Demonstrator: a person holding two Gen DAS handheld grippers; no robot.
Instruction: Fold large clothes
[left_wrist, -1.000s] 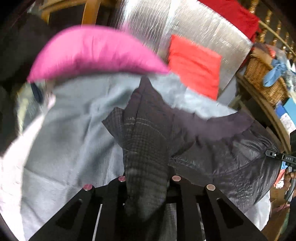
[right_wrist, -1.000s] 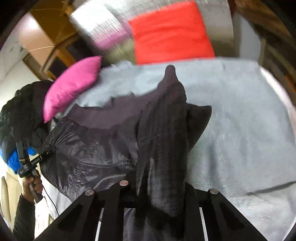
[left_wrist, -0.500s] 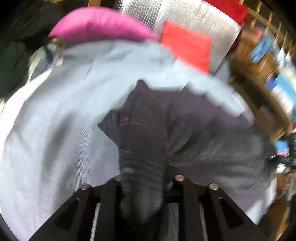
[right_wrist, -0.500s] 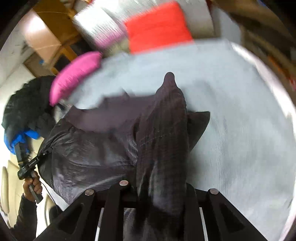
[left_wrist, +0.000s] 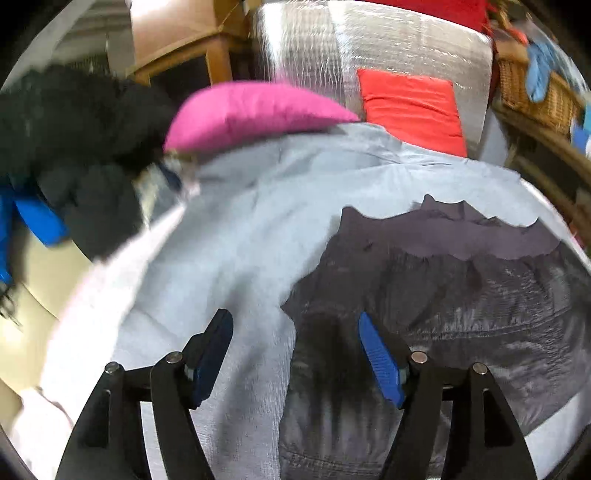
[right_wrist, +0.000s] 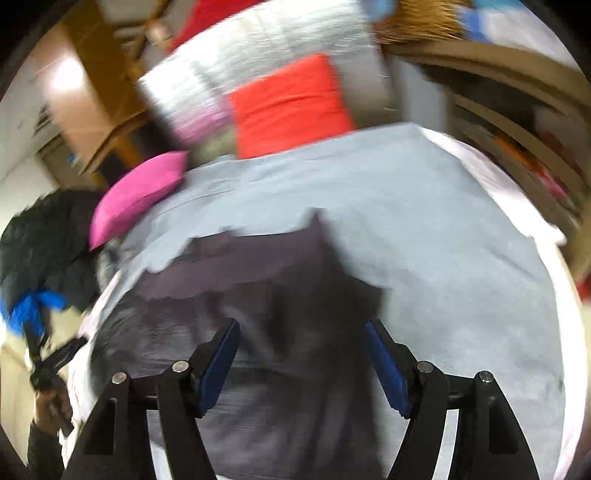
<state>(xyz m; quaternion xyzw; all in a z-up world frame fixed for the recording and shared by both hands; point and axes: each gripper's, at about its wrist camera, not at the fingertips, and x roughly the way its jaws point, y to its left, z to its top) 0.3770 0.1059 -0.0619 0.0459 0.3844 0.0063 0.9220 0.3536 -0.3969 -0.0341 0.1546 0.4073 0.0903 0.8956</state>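
Observation:
A large dark grey garment (left_wrist: 461, 295) lies spread on the light blue-grey bed cover (left_wrist: 240, 258); it also shows in the right wrist view (right_wrist: 258, 295). My left gripper (left_wrist: 295, 328) is open, its blue pads (left_wrist: 376, 354) apart, above the garment's left edge. My right gripper (right_wrist: 301, 334) is open above the garment's right part, with blue pads (right_wrist: 384, 365) apart. Neither gripper holds cloth. Both views are blurred by motion.
A pink pillow (left_wrist: 255, 114) and a red cushion (left_wrist: 413, 107) lie at the head of the bed before a silver panel (left_wrist: 369, 44). A black fluffy garment (left_wrist: 62, 122) sits at the left. A wicker basket (left_wrist: 535, 88) stands at right. A person's hand (right_wrist: 48, 398) holds a device at the left.
Both grippers were shut on the dark garment's raised corners; now both are open and the garment lies flat on the bed. Both grippers have pulled back from it.

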